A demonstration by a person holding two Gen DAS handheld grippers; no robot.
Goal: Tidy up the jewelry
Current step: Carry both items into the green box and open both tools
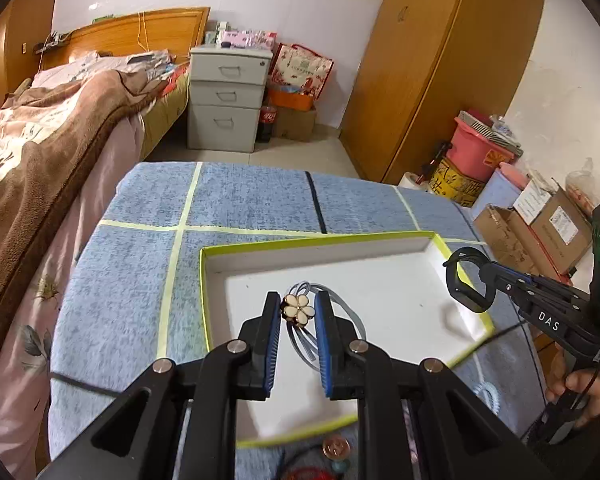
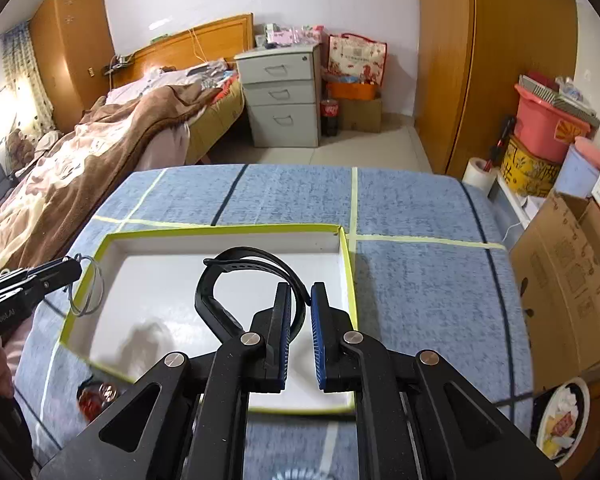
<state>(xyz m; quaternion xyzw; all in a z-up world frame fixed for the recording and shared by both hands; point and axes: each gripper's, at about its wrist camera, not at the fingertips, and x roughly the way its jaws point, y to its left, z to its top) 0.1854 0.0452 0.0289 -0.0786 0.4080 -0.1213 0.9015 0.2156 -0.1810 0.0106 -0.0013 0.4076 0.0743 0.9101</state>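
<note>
Left gripper point(image 1: 298, 312), over the tray point(image 1: 380, 252): the jaws are clamped on a hair tie point(image 1: 340, 312) at its cream five-petal flower charm point(image 1: 296, 310). The charm faces the camera. The grey elastic loops trail from the charm toward the lower right, so the long axis of the tie runs obliquely across the right pad, above the white tray floor. In the right wrist view the same loops point(image 2: 86, 288) hang from the left gripper's tip point(image 2: 70, 268) at the tray's left rim.

Right gripper point(image 2: 300, 300): the jaws are clamped on a black watch point(image 2: 236, 280) by its strap, near one end. The strap curls into an open loop standing up and to the left of the pads, with the watch body on the lower left of the loop. In the left wrist view the loop point(image 1: 466, 280) points left, over the tray's right rim; a hand point(image 1: 580, 396) grips the handle.

The tray, white with a yellow-green rim, lies on a blue cloth point(image 1: 140, 280) crossed by tape lines. Near the tray's front edge lie a round coppery piece point(image 1: 336, 448) and a red item point(image 2: 88, 398), too blurred to identify.
</note>
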